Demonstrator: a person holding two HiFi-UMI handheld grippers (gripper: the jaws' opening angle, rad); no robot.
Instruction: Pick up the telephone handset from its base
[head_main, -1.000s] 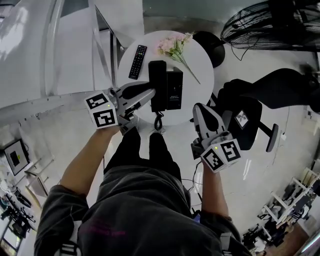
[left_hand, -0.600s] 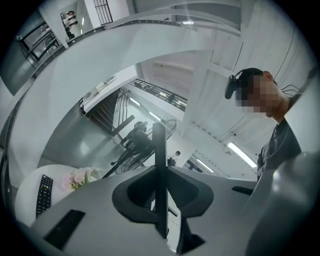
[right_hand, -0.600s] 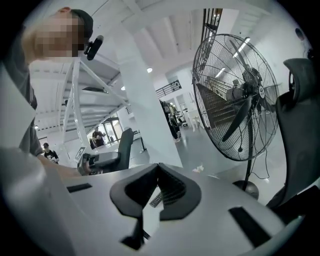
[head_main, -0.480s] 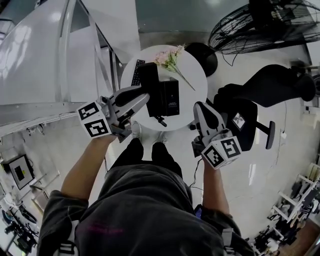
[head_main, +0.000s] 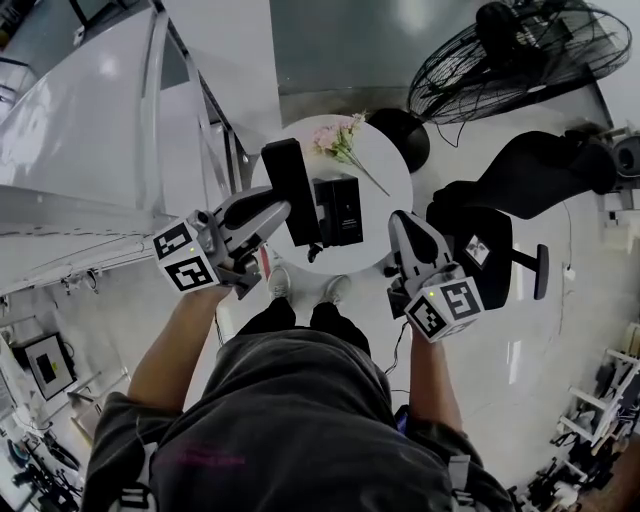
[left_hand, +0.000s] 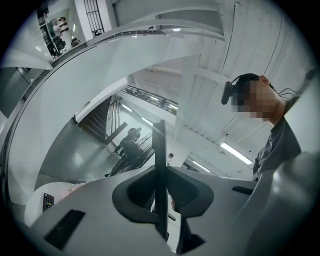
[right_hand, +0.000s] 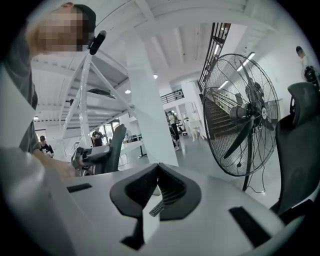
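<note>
The left gripper (head_main: 278, 210) has its jaws closed partway onto the black telephone handset (head_main: 290, 180) and grips it by its flat sides. In the left gripper view the handset shows edge-on as a thin dark slab clamped between the pads. The handset is off its base (head_main: 345, 208) and tilted, just left of it over the round white table (head_main: 385, 170), with its cord (head_main: 315, 250) dangling from the near end. Pink flowers (head_main: 340, 138) lie on the far side of the table. The right gripper (head_main: 402, 222) hangs near the table's right edge — jaws pressed together, nothing in them — with a floor fan (head_main: 520, 50) far right.
</note>
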